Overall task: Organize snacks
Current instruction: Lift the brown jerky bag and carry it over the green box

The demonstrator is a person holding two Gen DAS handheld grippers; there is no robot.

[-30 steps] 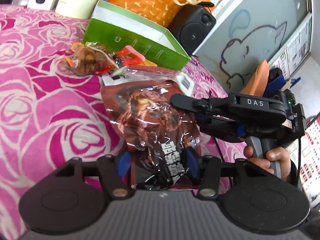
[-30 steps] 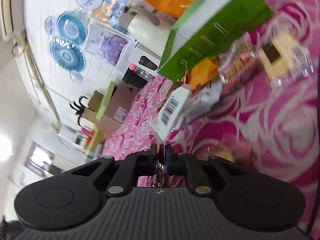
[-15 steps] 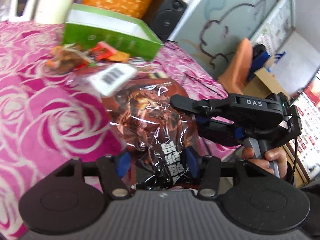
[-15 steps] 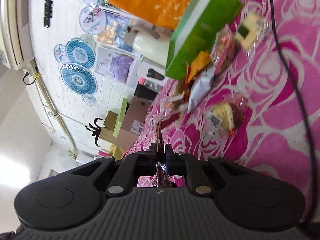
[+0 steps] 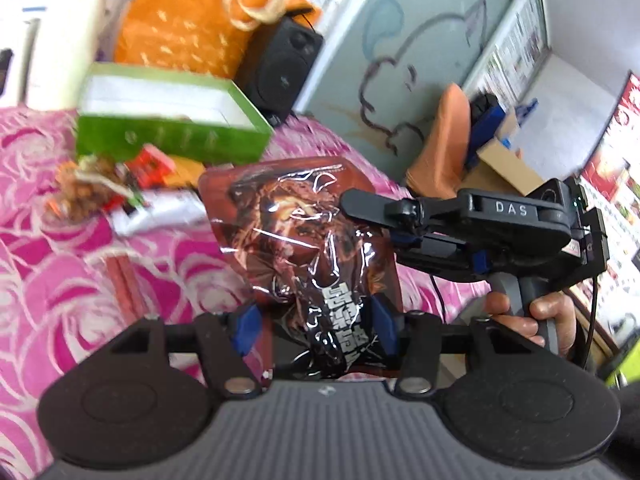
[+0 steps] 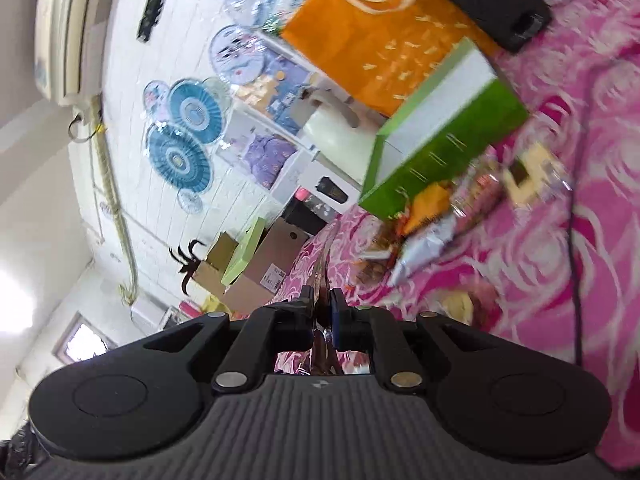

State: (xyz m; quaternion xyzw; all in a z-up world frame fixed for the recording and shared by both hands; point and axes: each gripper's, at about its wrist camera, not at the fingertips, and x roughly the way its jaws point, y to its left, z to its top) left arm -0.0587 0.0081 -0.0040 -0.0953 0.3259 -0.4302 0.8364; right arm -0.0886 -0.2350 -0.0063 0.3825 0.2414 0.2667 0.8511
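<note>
I read this as mid-carry: a snack is lifted over the pink cloth (image 5: 60,272) and bound, I judge, for the green box (image 5: 168,136). The box sits open at the far side with a loose pile of snacks (image 5: 116,184) just in front of its wall, so the pouch must go over that pile and drop inside; the speaker (image 5: 286,66) behind the box is clear of the route. The brown pouch (image 5: 308,248) hangs between both tools. My left gripper (image 5: 314,322) has its blue pads spread about the pouch's lower end, touching its sides as far as I can tell. My right gripper (image 6: 323,312) is pinched nearly closed on the pouch's edge.
</note>
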